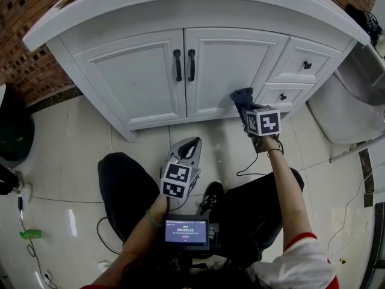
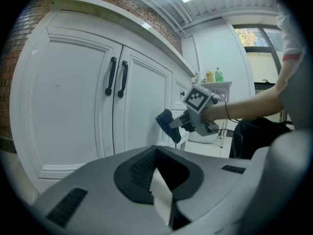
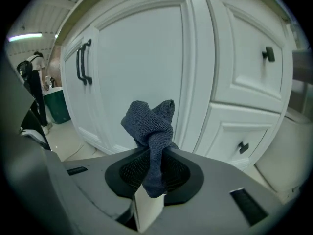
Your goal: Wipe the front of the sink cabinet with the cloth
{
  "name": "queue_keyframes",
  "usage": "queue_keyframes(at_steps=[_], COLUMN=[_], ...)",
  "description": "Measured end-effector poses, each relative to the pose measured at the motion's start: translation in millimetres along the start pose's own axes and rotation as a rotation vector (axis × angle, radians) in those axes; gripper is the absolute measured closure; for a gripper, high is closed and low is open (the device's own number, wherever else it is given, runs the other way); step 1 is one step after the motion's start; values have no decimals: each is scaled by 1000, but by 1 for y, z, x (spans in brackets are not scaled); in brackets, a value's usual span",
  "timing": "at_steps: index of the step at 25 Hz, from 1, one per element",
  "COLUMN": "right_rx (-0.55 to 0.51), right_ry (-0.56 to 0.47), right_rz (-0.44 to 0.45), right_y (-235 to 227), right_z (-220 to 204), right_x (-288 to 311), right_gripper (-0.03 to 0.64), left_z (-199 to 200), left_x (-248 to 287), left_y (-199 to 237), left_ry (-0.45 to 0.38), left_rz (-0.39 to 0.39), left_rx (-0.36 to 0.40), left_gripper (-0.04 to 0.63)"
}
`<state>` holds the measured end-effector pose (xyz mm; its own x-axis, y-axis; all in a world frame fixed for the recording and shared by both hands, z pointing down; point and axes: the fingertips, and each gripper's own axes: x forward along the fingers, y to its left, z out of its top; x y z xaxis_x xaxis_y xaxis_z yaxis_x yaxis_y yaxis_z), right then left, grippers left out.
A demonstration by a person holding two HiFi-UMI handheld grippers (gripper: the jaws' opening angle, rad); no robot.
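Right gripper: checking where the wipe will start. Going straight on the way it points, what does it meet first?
Probably the right-hand cabinet door, near its right edge. The cloth clamped in the right gripper sticks out ahead and would touch first. The gap is hard to judge.

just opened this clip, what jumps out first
The big white cabinet with its pair of black handles fills the top of the head view. Close in front of its right door, the right gripper is shut on a bunched dark blue cloth. The left gripper hangs lower, shut and empty, above the tiled floor.
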<state>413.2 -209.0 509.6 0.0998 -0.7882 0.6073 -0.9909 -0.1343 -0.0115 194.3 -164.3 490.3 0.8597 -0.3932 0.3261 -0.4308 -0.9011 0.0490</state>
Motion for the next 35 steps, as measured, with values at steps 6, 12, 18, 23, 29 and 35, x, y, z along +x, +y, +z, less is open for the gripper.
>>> queue_keyframes(at_steps=[6, 12, 18, 23, 29, 35], right_rx=[-22, -36, -27, -8, 49, 107], right_ry=[-207, -371, -444, -385, -290, -150], right_rz=[-79, -143, -158, -157, -162, -137], right_y=[-40, -73, -83, -88, -95, -83], right_z=[94, 176, 200, 174, 127, 58], right_x=[-71, -134, -160, -138, -97, -44], right_gripper=[549, 549, 549, 549, 550, 549], left_z=[33, 58, 63, 69, 75, 70], left_x=[-6, -10, -8, -8, -9, -3], left_y=[-9, -9, -10, -10, -6, -7], left_ry=[-67, -123, -127, -150, -173, -157], left_rz=[-24, -7, -13, -1, 13, 7], left_rx=[34, 81, 77, 82, 89, 90], left_gripper=[575, 575, 575, 575, 575, 575])
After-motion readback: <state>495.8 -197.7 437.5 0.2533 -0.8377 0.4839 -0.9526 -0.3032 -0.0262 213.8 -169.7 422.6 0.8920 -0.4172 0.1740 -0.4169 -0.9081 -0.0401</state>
